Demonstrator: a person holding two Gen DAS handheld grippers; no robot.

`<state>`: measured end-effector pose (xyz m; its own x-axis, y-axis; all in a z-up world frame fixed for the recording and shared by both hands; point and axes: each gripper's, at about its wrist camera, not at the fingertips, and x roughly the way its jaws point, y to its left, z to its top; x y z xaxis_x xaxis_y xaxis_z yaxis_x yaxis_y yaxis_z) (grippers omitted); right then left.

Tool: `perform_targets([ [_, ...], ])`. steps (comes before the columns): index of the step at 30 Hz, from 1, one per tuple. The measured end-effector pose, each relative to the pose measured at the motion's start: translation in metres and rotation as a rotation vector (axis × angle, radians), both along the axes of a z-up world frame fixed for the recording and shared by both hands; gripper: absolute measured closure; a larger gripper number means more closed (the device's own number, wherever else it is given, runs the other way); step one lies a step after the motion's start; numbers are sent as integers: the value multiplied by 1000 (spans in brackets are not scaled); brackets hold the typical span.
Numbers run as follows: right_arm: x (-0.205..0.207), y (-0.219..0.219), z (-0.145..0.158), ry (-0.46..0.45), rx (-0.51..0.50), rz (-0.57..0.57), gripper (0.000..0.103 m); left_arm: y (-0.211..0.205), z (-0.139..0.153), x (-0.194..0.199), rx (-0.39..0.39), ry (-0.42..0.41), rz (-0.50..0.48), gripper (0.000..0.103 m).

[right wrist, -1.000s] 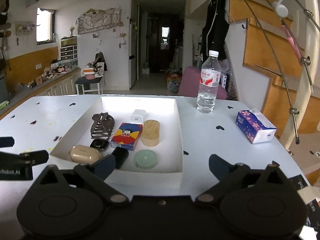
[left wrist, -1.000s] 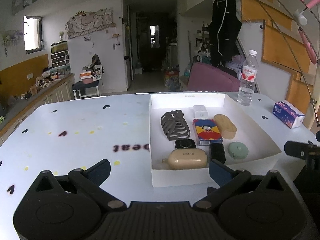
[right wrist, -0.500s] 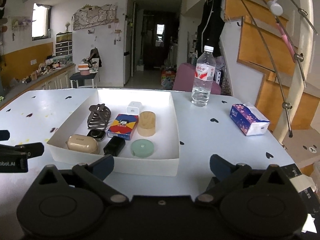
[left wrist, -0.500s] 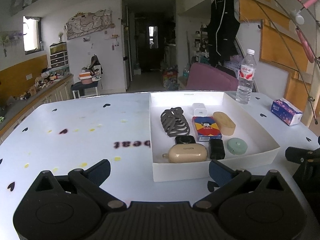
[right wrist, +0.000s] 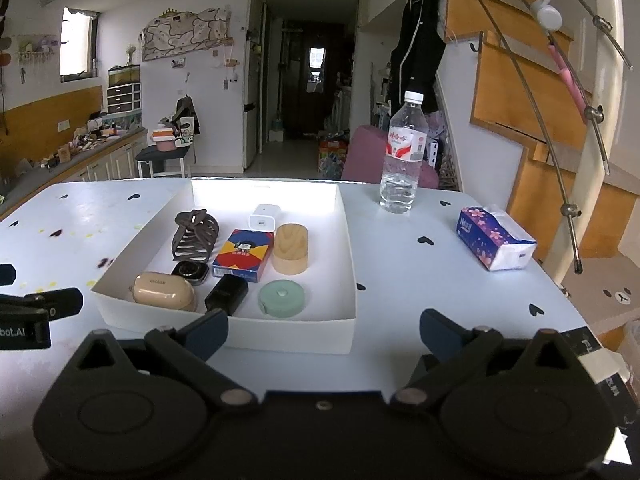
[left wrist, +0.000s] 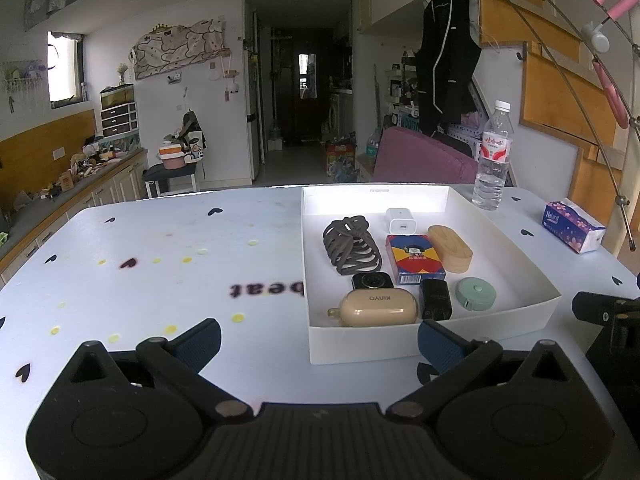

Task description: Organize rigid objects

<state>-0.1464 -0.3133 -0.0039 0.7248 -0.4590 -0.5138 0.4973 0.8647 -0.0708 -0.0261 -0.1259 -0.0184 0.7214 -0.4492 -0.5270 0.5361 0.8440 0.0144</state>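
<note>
A shallow white cardboard tray sits on a white table and holds every small item in view, so the sorting looks largely finished; nothing loose lies outside it.

Inside the tray, at its near wall: a smooth beige earbud case, a black charger block and a round mint tape measure. Behind them lie a black smartwatch face, a glossy card box, a rounded wooden block, a ribbed brown hair claw and a white plug.

Beyond the tray's far right corner stand a clear water bottle and a tissue pack.

The left gripper and right gripper hover before the tray's near wall, jaws spread wide, holding nothing.
</note>
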Motion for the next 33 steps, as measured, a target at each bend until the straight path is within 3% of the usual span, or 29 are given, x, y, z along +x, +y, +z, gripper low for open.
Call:
perform_targets([
  [33,0,0,-3,5,10,4,0,-1,1,1,3,2,-1,0],
])
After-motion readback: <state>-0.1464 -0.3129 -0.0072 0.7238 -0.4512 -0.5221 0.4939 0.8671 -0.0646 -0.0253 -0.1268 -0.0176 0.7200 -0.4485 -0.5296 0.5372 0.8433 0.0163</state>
